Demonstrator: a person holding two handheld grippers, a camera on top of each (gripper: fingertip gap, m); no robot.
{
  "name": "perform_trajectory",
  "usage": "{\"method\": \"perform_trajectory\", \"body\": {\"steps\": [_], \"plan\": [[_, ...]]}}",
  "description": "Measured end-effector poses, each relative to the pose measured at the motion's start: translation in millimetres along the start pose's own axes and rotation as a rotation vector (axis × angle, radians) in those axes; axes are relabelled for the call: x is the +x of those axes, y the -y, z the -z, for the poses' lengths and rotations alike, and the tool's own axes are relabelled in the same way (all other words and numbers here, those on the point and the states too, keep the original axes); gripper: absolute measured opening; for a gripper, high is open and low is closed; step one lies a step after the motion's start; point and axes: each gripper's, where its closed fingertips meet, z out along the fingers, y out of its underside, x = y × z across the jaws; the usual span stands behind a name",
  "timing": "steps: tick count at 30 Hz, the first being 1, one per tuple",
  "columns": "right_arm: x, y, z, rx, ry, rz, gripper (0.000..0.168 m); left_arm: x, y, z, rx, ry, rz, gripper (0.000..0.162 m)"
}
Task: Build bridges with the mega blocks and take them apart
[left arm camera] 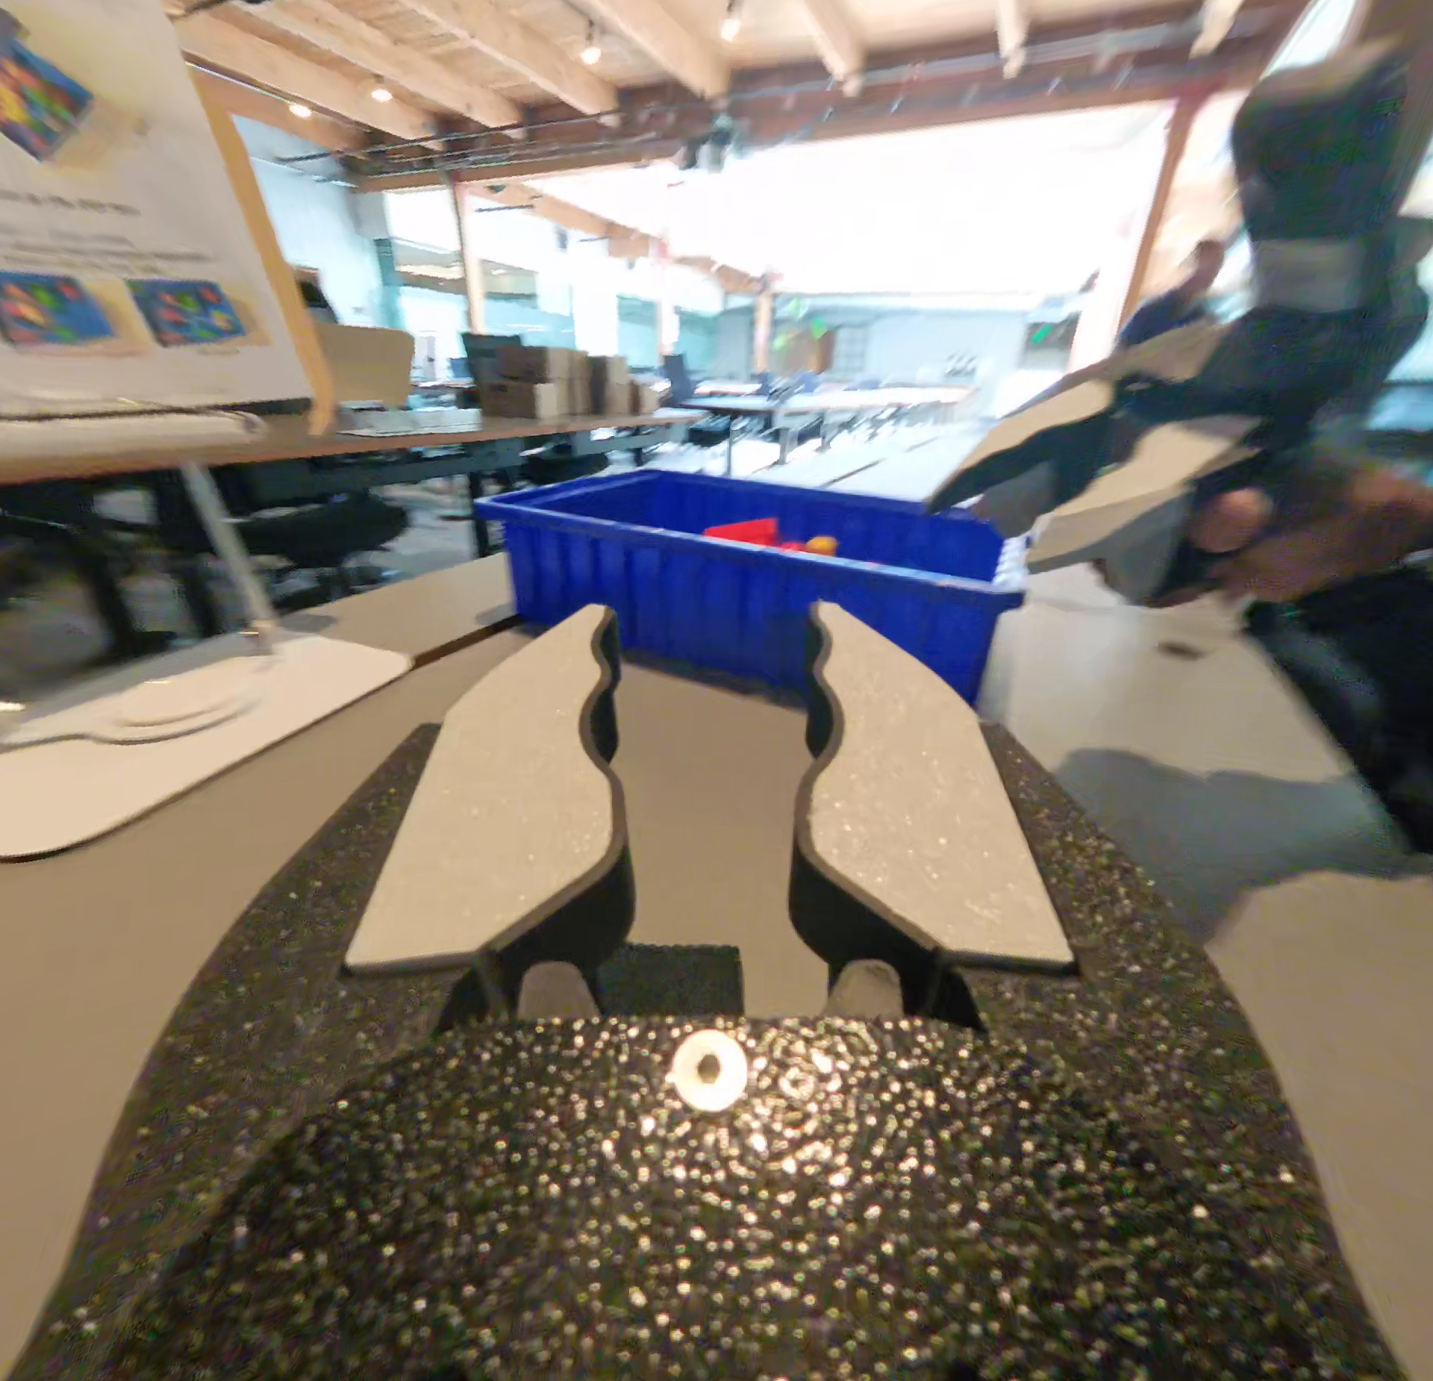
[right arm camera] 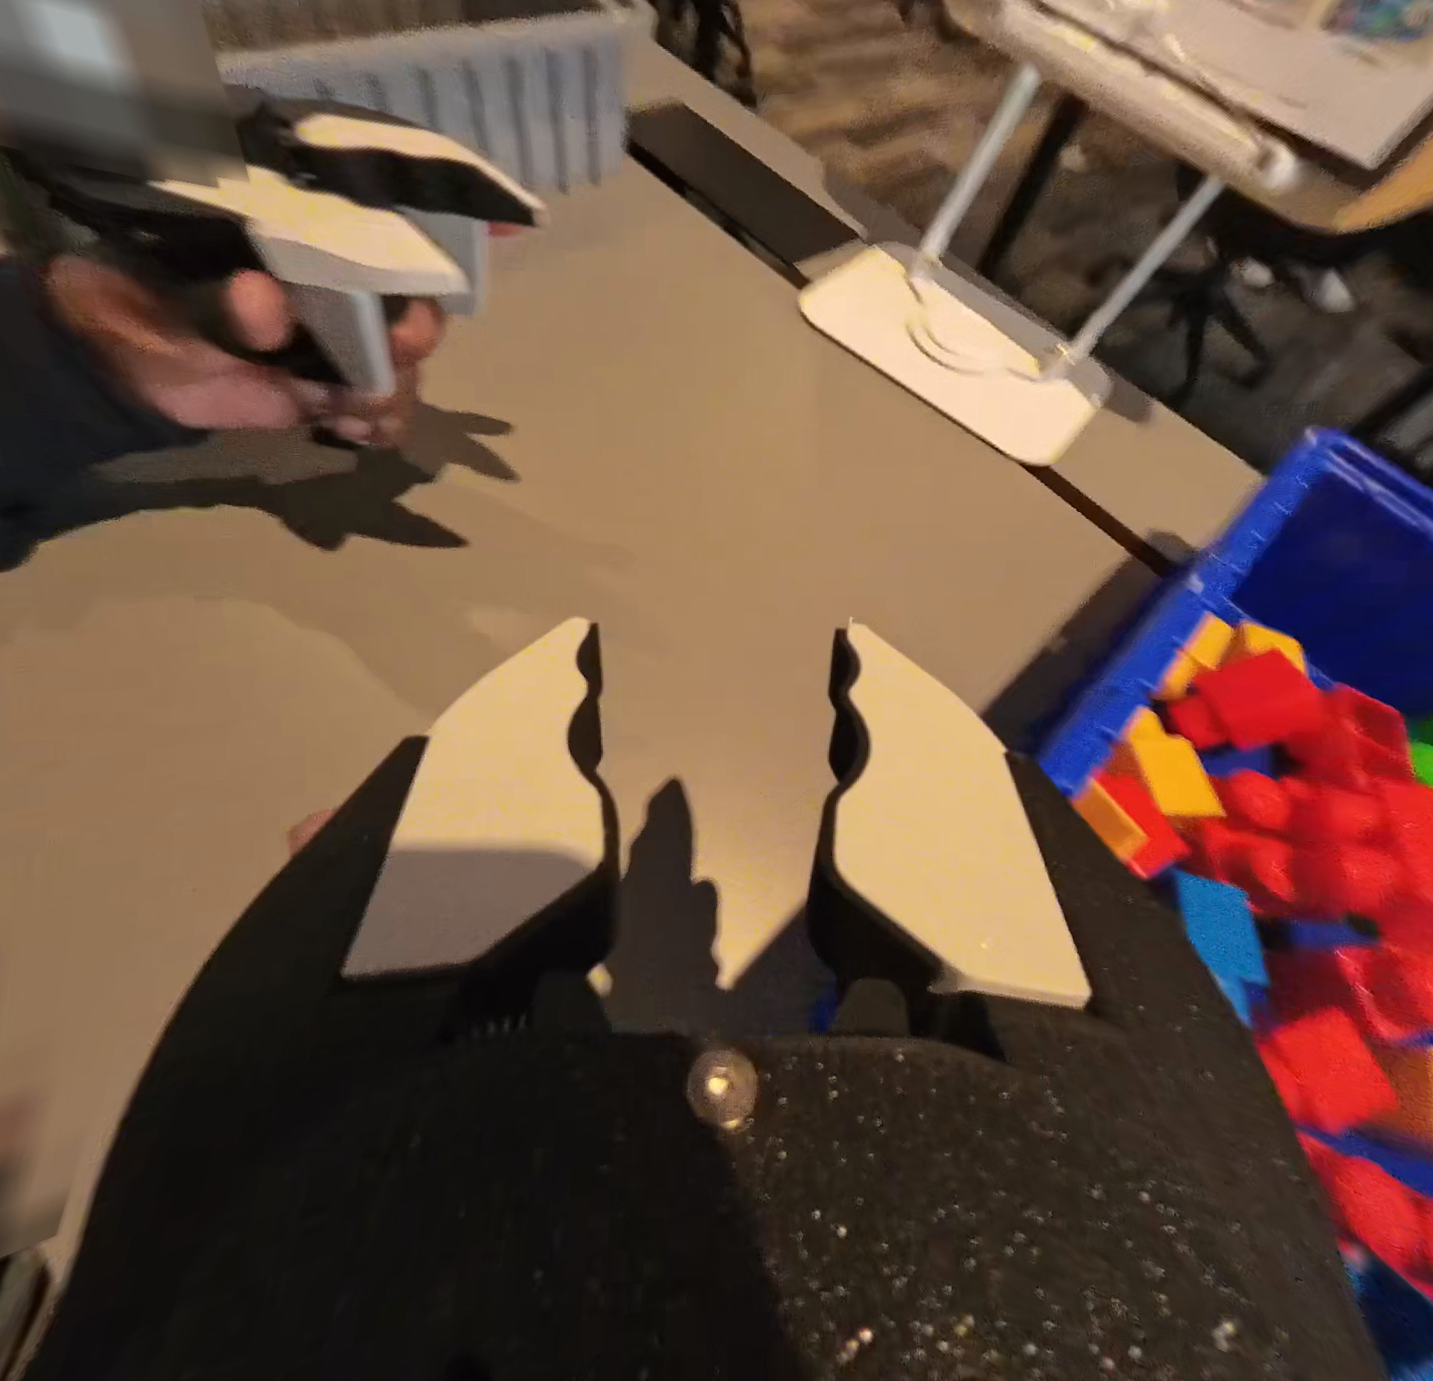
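Left gripper (left arm camera: pixel 713 630): jaws apart, nothing btwn them, only bare table (left arm camera: pixel 698 801) showing in the gap. It sits low over the tabletop, pointing at the blue bin (left arm camera: pixel 737 607), which stands just beyond the fingertips. From this angle only a few blocks (left arm camera: pixel 764 535) peek over the bin's rim, red and orange.

Right gripper (right arm camera: pixel 717 630): jaws also apart and empty, tan table surface and the fingers' own shadow btwn them. It hangs above the table looking down at it. The blue bin is just to its right at the table's edge, piled w/ blocks, mostly red, some orange/yellow, blue, a bit of green. No block on the table itself in either view; all the ones visible are in the bin.

In the left wrist view the right gripper shows blurred at far right, above the bin's right end, w/ a hand (left arm camera: pixel 1303 522) on its grip. In the right wrist view the left gripper shows blurred at upper left, a hand (right arm camera: pixel 209 343) round its handle, its shadow on the table below.

Farther out: a white stand base (right arm camera: pixel 954 351) w/ thin rods rests on the table's far edge, holding a tilted printed sheet (left arm camera: pixel 116 219) w/ colored pics. A grey bin (right arm camera: pixel 465 79) sits at the table's far left corner. Beyond, desks and chairs in an open room w/ wood ceiling beams.
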Motion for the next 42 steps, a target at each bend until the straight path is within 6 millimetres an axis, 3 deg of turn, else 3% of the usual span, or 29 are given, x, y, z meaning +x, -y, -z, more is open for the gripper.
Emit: {"method": "perform_trajectory", "body": {"steps": [2,5,7,14,16,18,21,25,30,37,42], "plan": [[-36,-1,-4,0.050,0.058,0.048,0.050,-5,0,14,-0.081,0.106,-0.122,0.047],[-78,-30,-24,-0.014,0.141,0.087,0.052,-26,-6,47,-0.239,0.306,-0.198,0.050],[-96,-49,-37,-0.050,0.175,0.094,0.053,-42,0,76,-0.333,0.430,-0.203,0.053],[-108,-76,-60,0.003,0.047,0.238,0.045,-114,56,188,-0.669,0.829,-0.282,0.061],[-109,-77,-61,-0.012,0.023,0.287,0.046,-139,55,207,-0.782,0.869,-0.233,0.063],[-110,-79,-62,-0.019,0.016,0.304,0.043,-166,41,220,-0.892,0.892,-0.156,0.067],[-109,-80,-62,-0.021,0.004,0.314,0.043,-186,4,222,-1.049,0.820,-0.009,0.076],[-108,-79,-60,-0.008,-0.010,0.307,0.042,-201,-20,225,-1.172,0.825,0.028,0.075],[-106,-78,-59,0.000,-0.014,0.298,0.042,-187,-51,226,-1.309,0.759,0.056,0.054],[-108,-78,-58,0.003,-0.026,0.317,0.042,-182,-48,235,-1.432,0.957,-0.238,0.028],[-107,-79,-58,-0.006,-0.028,0.310,0.040,-156,-51,217,-1.399,0.958,-0.334,0.028]]}}
